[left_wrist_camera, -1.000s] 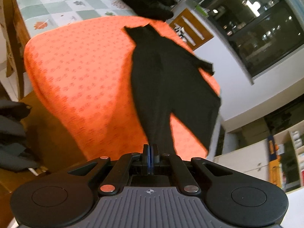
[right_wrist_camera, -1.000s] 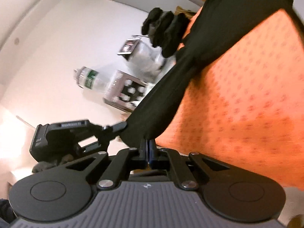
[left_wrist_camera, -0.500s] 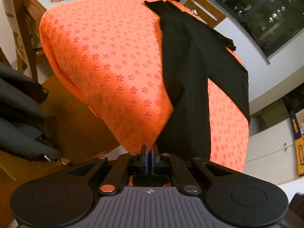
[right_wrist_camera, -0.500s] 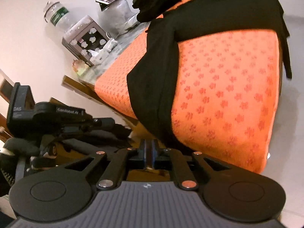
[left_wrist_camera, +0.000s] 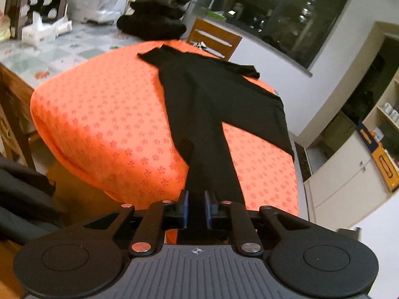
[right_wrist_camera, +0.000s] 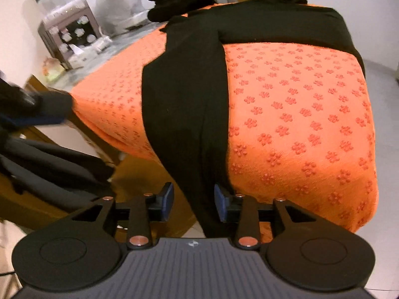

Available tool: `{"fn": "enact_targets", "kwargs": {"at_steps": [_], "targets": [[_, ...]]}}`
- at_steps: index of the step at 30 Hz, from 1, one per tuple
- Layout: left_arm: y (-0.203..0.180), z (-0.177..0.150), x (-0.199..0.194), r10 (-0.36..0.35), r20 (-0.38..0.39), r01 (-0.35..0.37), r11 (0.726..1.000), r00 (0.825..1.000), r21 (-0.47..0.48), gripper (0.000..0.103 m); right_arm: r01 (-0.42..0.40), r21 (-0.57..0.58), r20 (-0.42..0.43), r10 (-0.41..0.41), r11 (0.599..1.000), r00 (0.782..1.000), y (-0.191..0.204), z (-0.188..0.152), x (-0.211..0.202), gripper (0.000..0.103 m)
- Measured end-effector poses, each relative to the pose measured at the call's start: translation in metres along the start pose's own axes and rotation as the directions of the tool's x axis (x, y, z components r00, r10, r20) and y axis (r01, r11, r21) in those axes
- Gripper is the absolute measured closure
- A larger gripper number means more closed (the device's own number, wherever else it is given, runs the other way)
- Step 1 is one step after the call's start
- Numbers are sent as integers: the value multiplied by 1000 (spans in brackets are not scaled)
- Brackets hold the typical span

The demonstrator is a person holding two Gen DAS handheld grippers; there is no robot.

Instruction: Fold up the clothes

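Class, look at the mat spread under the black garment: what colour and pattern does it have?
The mat is bright orange with a repeating raised pattern of small flowers, clearest in the right wrist view.

place: home, probably dining room | cues: wooden chair; tiled tablecloth; shelved cupboards

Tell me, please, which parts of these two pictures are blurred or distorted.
Right wrist view: the dark shape at the left edge is smeared by motion; the orange mat is sharp. Left wrist view: mostly sharp, the window shows bright light spots. Both: fisheye bending, dark rounded corners.
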State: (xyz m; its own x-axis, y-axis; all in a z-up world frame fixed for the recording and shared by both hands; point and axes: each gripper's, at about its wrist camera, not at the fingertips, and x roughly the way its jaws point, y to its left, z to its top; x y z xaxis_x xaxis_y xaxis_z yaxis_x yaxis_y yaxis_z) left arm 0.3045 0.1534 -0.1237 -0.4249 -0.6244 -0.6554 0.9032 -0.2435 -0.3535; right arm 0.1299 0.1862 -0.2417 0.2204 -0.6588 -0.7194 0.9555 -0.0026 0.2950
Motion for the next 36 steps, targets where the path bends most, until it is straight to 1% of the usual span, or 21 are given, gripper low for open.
{"fn": "enact_targets", "kwargs": {"at_steps": [3, 6, 7, 8, 9, 10, 11, 13, 15, 17, 20, 21, 23, 25, 29, 30, 32, 33, 34, 35, 36], "targets": [[-3, 0, -9, -6, 10, 6, 1000, 1000, 17, 86, 53, 17, 7, -53, 998, 999, 2, -3, 9, 60], [-8, -1, -15, -9, 23, 8, 999, 1000, 51, 84, 75, -5, 10, -75, 997, 997, 5, -6, 21, 61], [-10, -1, -17, -9, 28, 7, 998, 1000, 67, 83, 77, -16, 8, -77, 997, 997, 6, -7, 25, 63], [-10, -1, -17, -7, 31, 5, 996, 999, 84, 82, 76, -27, 7, -76, 997, 997, 7, -8, 28, 69], [-10, -1, -18, -5, 33, 2, 995, 999, 101, 81, 62, -36, 7, -62, 997, 998, 6, -10, 28, 90], [-10, -1, -18, -4, 36, -1, 993, 999, 118, 80, 49, -45, 7, -49, 998, 999, 5, -11, 28, 99], [-10, -1, -19, -2, 36, -3, 992, 999, 128, 78, 30, -51, 5, -30, 998, 1000, 3, -11, 27, 99], [-9, -1, -20, -1, 36, -4, 990, 999, 140, 77, -49, -40, -9, 49, 998, 999, -4, -6, 15, 99], [-8, -1, -23, -15, 36, 10, 990, 999, 141, 75, -157, -7, -29, 157, 988, 987, -13, 1, -2, 99], [-8, -3, -23, -44, 28, 40, 990, 999, 139, 73, -279, 44, -49, 281, 959, 958, -26, 11, -22, 99], [-7, -8, -22, -92, 5, 91, 988, 996, 127, 68, -438, 142, -77, 451, 888, 889, -50, 32, -50, 99], [-6, -11, -20, -108, 0, 107, 987, 994, 117, 64, -465, 177, -77, 483, 868, 872, -61, 39, -58, 99], [-4, -17, -14, -141, -12, 141, 986, 990, 91, 60, -496, 245, -77, 527, 833, 847, -83, 53, -70, 99], [-2, -23, -8, -173, -19, 173, 984, 985, 48, 58, -494, 311, -83, 541, 812, 837, -106, 66, -78, 99], [2, -36, 8, -235, -20, 234, 971, 972, -48, 52, -478, 376, -86, 544, 794, 835, -131, 84, -89, 99], [3, -39, 12, -251, -18, 249, 966, 968, -71, 50, -468, 376, -97, 536, 800, 839, -133, 89, -90, 99], [2, -45, 19, -253, -16, 250, 964, 967, -94, 50, -440, 309, -134, 497, 843, 857, -129, 99, -96, 99], [1, -47, 21, -250, -15, 248, 964, 968, -101, 50, -450, 286, -136, 500, 846, 855, -125, 103, -101, 99], [1, -49, 22, -246, -13, 244, 964, 969, -104, 50, -473, 300, -127, 526, 828, 841, -125, 106, -104, 99], [1, -51, 22, -242, -10, 240, 965, 970, -106, 50, -481, 314, -129, 538, 819, 833, -124, 109, -104, 100], [1, -53, 22, -238, -8, 236, 966, 971, -108, 50, -467, 299, -148, 524, 832, 839, -122, 110, -103, 100]]}}
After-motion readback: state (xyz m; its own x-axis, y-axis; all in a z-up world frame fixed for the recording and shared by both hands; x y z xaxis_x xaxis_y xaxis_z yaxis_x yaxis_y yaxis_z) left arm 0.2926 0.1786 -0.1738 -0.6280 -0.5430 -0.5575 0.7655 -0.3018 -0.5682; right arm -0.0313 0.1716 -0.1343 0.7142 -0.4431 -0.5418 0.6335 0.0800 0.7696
